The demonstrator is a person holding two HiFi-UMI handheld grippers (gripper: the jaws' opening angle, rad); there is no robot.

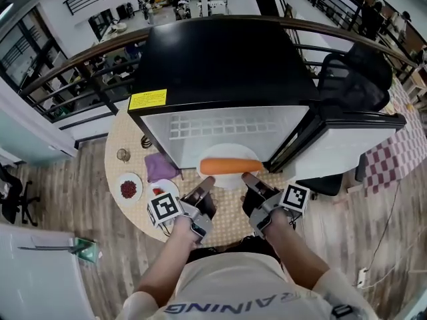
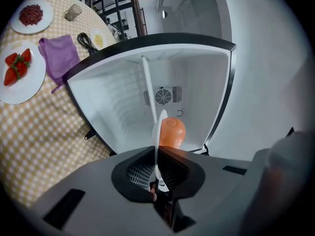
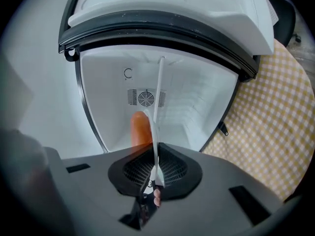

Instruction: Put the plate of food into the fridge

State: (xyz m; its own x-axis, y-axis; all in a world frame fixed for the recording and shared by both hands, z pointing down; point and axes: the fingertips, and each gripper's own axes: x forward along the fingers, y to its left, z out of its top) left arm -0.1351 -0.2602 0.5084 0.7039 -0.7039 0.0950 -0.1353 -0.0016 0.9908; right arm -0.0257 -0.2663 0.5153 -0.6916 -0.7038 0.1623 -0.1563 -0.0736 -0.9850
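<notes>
**Plate held at the fridge mouth, both jaws clamped on its rim**

You held the white plate (image 1: 229, 153) level between the two grippers. It sat above the checked table (image 1: 230, 213), just in front of the open mini fridge (image 1: 227, 65) and not yet inside. One long orange item lay across it. It looked like a carrot (image 1: 230, 166), though the view was too coarse to be sure.

The plate was stiff and probably glazed, so I judged it slippery at the edge and likely to chip or break if it fell. Its weight seemed modest. The carrot was round and loose, so any tilt would have sent it rolling. The rim, gripped at two well-spaced points as you had it, was the sensible place to take hold.

The jaws of your left gripper (image 1: 205, 187) were closed down on the near-left rim. In the left gripper view the plate (image 2: 154, 132) ran edge-on between the pads, with only its thickness parting them, and the carrot (image 2: 171, 133) lay beyond. The jaws of your right gripper (image 1: 252, 182) pinched the near-right rim in the same way. There too the plate (image 3: 153, 127) showed edge-on, with the carrot (image 3: 139, 129) behind it. Neither pair of jaws touched the food.
</notes>
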